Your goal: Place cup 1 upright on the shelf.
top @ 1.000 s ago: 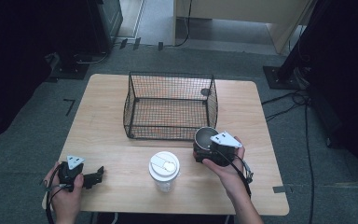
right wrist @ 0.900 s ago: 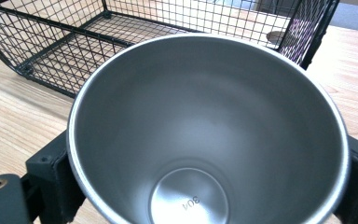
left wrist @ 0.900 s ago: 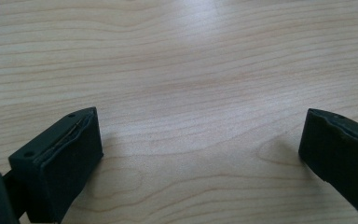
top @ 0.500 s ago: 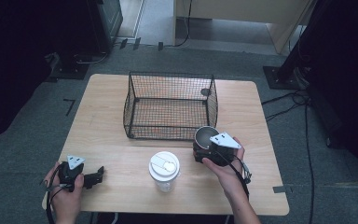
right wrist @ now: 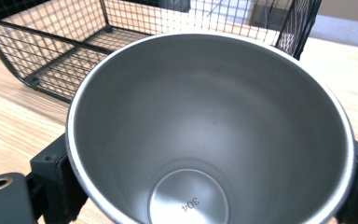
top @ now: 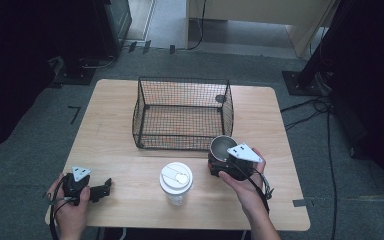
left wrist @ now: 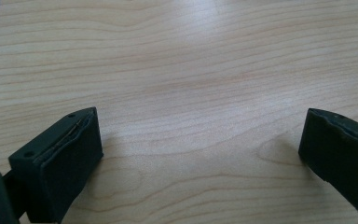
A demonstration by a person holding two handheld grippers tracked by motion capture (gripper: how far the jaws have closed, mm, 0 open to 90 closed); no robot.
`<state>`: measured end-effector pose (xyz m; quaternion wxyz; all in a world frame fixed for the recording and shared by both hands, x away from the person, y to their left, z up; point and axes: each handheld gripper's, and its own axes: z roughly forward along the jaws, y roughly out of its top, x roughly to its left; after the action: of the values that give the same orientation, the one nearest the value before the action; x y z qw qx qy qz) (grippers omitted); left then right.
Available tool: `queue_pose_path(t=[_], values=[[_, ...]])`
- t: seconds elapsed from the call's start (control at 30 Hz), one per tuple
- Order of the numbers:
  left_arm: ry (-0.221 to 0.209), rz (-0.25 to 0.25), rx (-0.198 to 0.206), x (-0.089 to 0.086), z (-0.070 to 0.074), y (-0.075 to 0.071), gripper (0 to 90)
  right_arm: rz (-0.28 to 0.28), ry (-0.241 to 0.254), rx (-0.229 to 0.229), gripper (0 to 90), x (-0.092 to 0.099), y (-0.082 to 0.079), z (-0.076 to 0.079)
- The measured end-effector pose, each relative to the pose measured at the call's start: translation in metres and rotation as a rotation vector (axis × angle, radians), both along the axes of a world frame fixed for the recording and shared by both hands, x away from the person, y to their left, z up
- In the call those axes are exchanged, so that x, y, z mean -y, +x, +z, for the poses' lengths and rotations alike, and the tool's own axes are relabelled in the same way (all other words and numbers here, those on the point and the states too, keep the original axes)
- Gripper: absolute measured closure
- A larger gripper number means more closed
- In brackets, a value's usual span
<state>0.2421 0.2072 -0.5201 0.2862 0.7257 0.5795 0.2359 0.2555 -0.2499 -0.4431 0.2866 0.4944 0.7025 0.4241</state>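
High view. Wooden table [top: 130, 130], black wire basket [top: 182, 114] standing mid-table toward the far edge, open side up. Steel cup [top: 222, 148] just in front of the basket's near right corner, close beside the wire; whether it touches I cannot tell. The right gripper [top: 225, 162] comes at the cup from the near side, a hand [top: 245, 187] behind it. Near the middle of the front edge, left of the cup and apart from it, a clear cup with a white lid [top: 176, 178], upright. The left gripper [top: 102, 187] lies low at the near left corner, well apart from everything, pointing right along the table.

Left gripper view. Jaws spread wide over bare wood, nothing between them.

Right gripper view. The steel cup stands between the jaws, mouth up, long axis upright, interior empty with "304" stamped on the floor. The jaws have just been closing and now sit against its outer wall on either side, clamped on it. The basket's mesh rises directly behind the cup's rim.
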Motion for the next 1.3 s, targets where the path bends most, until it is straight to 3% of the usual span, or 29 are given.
queue_pose_path(t=[0.63, 1.3], values=[[-0.001, 0.001, 0.001, 0.000, 0.000, 0.000, 0.1, 0.062, 0.030, 0.073, 7.5, 0.000, -0.016, 0.042], [-0.002, 0.001, 0.002, 0.000, 0.000, 0.000, 0.1, 0.091, 0.034, 0.152, 7.5, -0.015, -0.005, 0.081]])
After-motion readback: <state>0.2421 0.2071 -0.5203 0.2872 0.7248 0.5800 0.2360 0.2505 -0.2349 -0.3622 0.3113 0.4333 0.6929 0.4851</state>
